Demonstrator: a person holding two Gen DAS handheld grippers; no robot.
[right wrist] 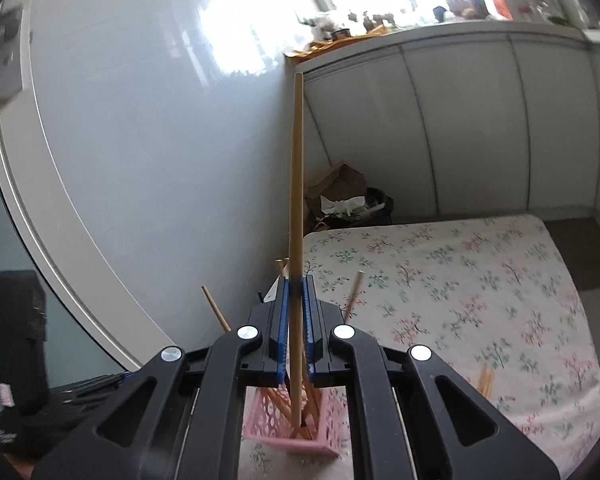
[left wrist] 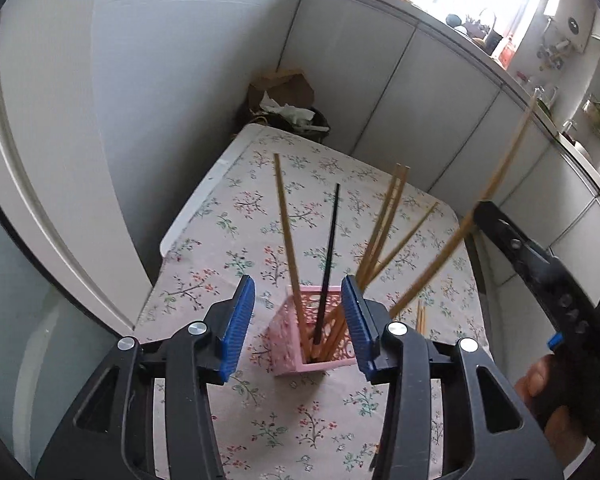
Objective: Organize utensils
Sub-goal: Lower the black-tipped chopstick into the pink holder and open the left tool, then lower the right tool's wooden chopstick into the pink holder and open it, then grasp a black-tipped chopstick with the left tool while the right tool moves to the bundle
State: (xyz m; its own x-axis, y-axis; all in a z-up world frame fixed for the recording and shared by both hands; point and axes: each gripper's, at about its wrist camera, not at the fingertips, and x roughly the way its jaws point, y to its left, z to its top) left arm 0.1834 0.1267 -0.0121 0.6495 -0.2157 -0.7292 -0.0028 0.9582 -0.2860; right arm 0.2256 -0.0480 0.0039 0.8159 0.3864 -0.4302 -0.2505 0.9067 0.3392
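A pink lattice holder [left wrist: 290, 354] stands on the floral tablecloth [left wrist: 228, 216] with several wooden chopsticks [left wrist: 286, 224] and one black chopstick [left wrist: 330, 248] leaning in it. My left gripper [left wrist: 299, 322] hangs open above the holder, with nothing between its blue pads [left wrist: 238, 324]. My right gripper [right wrist: 296, 292] is shut on a long wooden chopstick [right wrist: 296, 180] held nearly upright. The stick's lower end lines up with the holder [right wrist: 268, 420]; I cannot tell whether it is inside. In the left wrist view the right gripper [left wrist: 482, 210] comes in from the right with that blurred chopstick [left wrist: 456, 240].
A few loose wooden chopsticks [left wrist: 421, 318] [right wrist: 485, 380] lie on the cloth right of the holder. A bin with a brown paper bag [left wrist: 284, 96] [right wrist: 344, 192] stands past the table's far end. White cabinets [left wrist: 420, 92] run along the right. A person's hand [left wrist: 540, 380] holds the right gripper.
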